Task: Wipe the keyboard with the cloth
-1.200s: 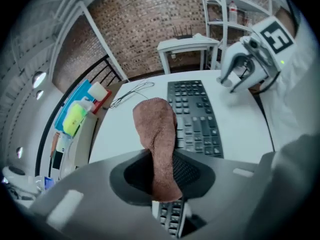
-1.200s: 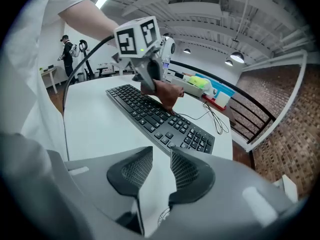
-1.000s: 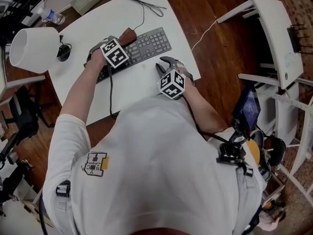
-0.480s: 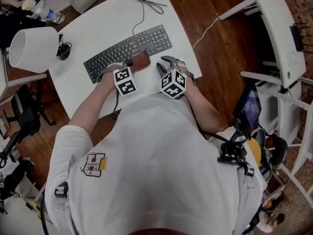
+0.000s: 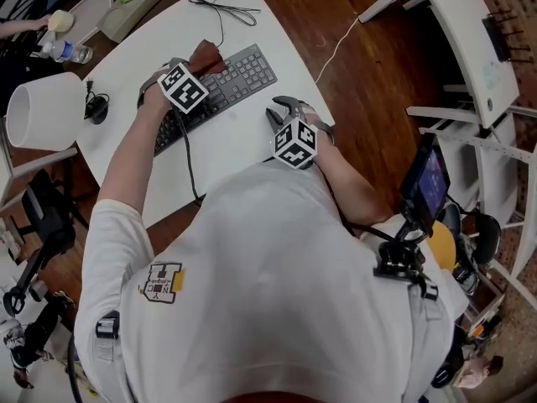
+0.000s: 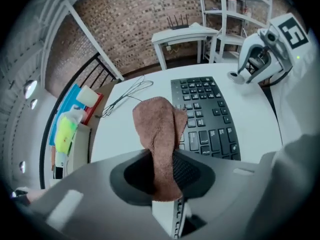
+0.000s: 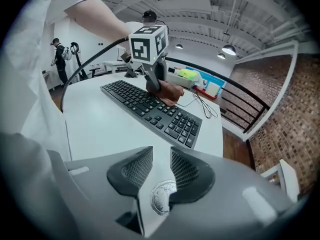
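**Head view, with both tool views.** The left tool (image 5: 200, 67) pinches a brown cloth (image 5: 207, 57) between its jaws. The cloth's free end rests on the keys of the dark keyboard (image 5: 243, 72), near the far edge and about midway along it. The keyboard lies slantwise on the white tabletop (image 5: 239, 137). The right tool (image 5: 283, 112) is just beside the keyboard's near edge, toward the number-pad end. Its jaws are slightly spread, with nothing between them. A thin cable (image 5: 225, 8) lies looped on the tabletop beyond the keyboard. A white lampshade (image 5: 44, 109) stands at the tabletop's left edge.
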The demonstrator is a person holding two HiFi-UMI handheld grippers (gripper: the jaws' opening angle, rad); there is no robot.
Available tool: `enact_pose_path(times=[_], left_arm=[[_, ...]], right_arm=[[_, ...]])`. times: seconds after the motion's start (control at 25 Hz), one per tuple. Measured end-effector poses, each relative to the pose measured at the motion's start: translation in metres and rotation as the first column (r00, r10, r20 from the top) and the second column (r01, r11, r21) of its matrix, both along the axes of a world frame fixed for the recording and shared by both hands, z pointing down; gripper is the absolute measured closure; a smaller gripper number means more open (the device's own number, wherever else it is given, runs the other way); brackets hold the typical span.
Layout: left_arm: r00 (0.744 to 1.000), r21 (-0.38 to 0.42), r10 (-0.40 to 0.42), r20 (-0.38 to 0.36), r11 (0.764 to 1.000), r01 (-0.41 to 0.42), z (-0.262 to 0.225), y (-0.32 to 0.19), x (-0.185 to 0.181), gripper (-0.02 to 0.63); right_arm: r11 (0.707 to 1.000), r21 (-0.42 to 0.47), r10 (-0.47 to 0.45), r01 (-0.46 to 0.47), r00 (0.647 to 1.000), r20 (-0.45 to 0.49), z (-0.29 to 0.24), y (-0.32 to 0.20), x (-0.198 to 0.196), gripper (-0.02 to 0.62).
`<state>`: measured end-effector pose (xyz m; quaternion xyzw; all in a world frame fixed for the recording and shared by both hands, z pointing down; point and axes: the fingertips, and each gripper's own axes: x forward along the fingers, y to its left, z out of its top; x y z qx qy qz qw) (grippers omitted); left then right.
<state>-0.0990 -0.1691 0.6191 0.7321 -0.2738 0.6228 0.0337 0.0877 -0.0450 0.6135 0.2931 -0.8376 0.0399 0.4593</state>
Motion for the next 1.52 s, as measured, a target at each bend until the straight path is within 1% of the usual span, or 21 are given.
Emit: enact_pose_path(times=[0.12,0.24,0.44,0.52,0.68,0.76,0.84,0.96,1.04,1.12,1.2,1.28,1.36,1.52], left_arm=[[0.997,-0.044,0.071,0.021,0.997,-0.070,0.016,0.022,0.022,0.509],[0.984,-0.025,0.169,0.060,0.985,-0.168,0.021,0.046,0.042,0.514],[0.961,-0.052,0.273,0.042,0.961,-0.270,0.026,0.094,0.071,0.511],[0.956,-0.058,0.293,0.029,0.955,-0.291,0.027,0.110,0.079,0.511],[0.954,-0.071,0.300,-0.005,0.951,-0.300,0.029,0.128,0.088,0.511],[0.960,-0.065,0.278,-0.022,0.958,-0.279,0.025,0.121,0.086,0.511],[0.973,-0.041,0.226,-0.040,0.973,-0.228,0.015,0.098,0.079,0.511],[0.991,0.014,0.121,-0.053,0.993,-0.121,-0.006,0.041,0.063,0.511],[0.996,0.048,0.069,-0.047,0.997,-0.067,-0.016,0.005,0.055,0.511],[0.998,0.056,0.045,-0.034,0.998,-0.043,-0.017,-0.016,0.053,0.511],[0.999,0.025,0.042,-0.029,0.999,-0.041,-0.007,-0.015,0.059,0.511],[0.998,-0.013,0.059,-0.034,0.998,-0.060,0.006,-0.001,0.069,0.511],[0.994,-0.030,0.101,-0.032,0.994,-0.101,0.015,0.018,0.081,0.511],[0.981,-0.028,0.194,-0.027,0.980,-0.195,0.022,0.058,0.100,0.511]], right_arm=[[1.000,-0.006,0.008,-0.008,1.000,0.002,0.002,0.002,0.005,0.488],[1.000,-0.005,0.004,-0.004,1.000,0.008,0.002,0.002,0.005,0.488],[1.000,-0.005,-0.020,0.020,1.000,0.021,0.003,0.001,-0.006,0.488],[0.999,-0.002,-0.034,0.034,0.999,0.027,0.003,0.000,-0.012,0.488],[0.998,0.003,-0.061,0.061,0.998,0.031,0.004,-0.002,-0.023,0.488],[0.998,0.011,-0.069,0.068,0.997,0.031,0.003,-0.006,-0.026,0.488],[0.997,0.020,-0.068,0.068,0.997,0.032,0.002,-0.013,-0.027,0.488],[0.998,0.029,-0.054,0.053,0.998,0.026,0.002,-0.029,-0.022,0.489],[0.999,0.030,-0.040,0.040,0.999,0.021,0.002,-0.041,-0.016,0.489],[0.999,0.030,-0.029,0.028,0.999,0.018,0.002,-0.050,-0.010,0.489],[0.999,0.030,-0.024,0.023,1.000,0.020,0.001,-0.054,-0.007,0.489],[0.999,0.027,-0.026,0.025,0.999,0.023,0.003,-0.055,-0.005,0.489],[0.999,0.023,-0.031,0.030,0.999,0.026,0.004,-0.054,-0.004,0.489],[1.000,0.009,-0.030,0.030,0.999,0.028,0.007,-0.047,0.000,0.496]])
